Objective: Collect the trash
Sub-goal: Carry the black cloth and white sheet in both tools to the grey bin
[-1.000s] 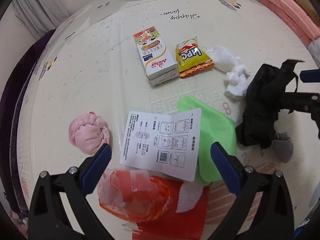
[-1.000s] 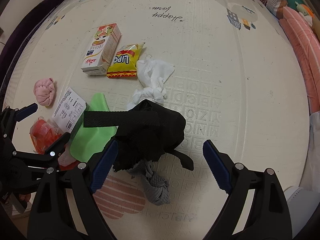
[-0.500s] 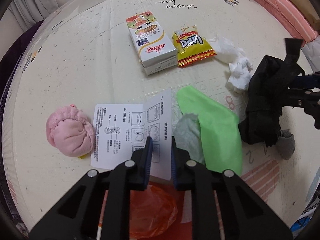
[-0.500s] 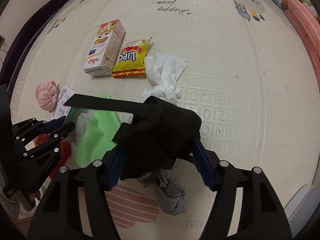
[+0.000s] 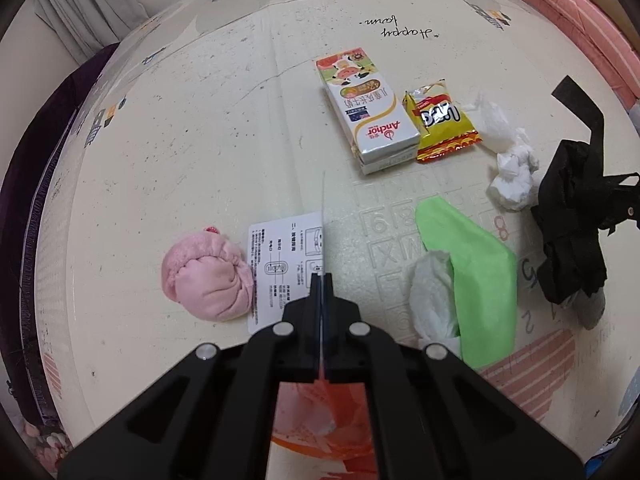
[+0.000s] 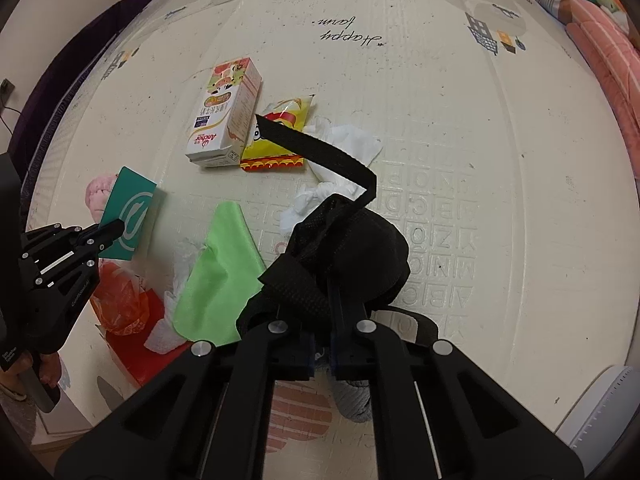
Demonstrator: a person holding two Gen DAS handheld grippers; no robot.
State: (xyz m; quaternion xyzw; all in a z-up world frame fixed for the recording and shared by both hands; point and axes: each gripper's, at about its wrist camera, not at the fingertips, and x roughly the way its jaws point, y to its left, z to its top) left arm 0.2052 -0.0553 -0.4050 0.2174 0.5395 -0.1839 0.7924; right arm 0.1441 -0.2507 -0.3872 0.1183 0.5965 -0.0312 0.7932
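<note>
My left gripper [image 5: 321, 280] is shut on a folded paper leaflet [image 5: 286, 264], white and printed inside, teal outside [image 6: 130, 212], lifted off the mat. My right gripper [image 6: 321, 334] is shut on a black fabric bag [image 6: 352, 248] with a long strap, held above the mat; the bag also shows in the left wrist view [image 5: 572, 224]. On the mat lie a milk carton [image 5: 366, 120], a yellow snack packet [image 5: 438, 122], crumpled white tissue [image 5: 508, 168], a green cloth [image 5: 476, 276] over more tissue, and an orange plastic bag [image 6: 120, 304].
A pink sock ball [image 5: 208, 276] lies left of the leaflet. A grey sock [image 6: 352, 400] lies under my right gripper. A red sheet [image 6: 148, 356] lies under the orange bag. Pink striped bedding [image 5: 568, 16] borders the mat on the right; a dark purple cover [image 5: 36, 184] on the left.
My left gripper closed on the leaflet and lifted it, folding it edge-on. My right gripper closed on the black bag and raised it.
</note>
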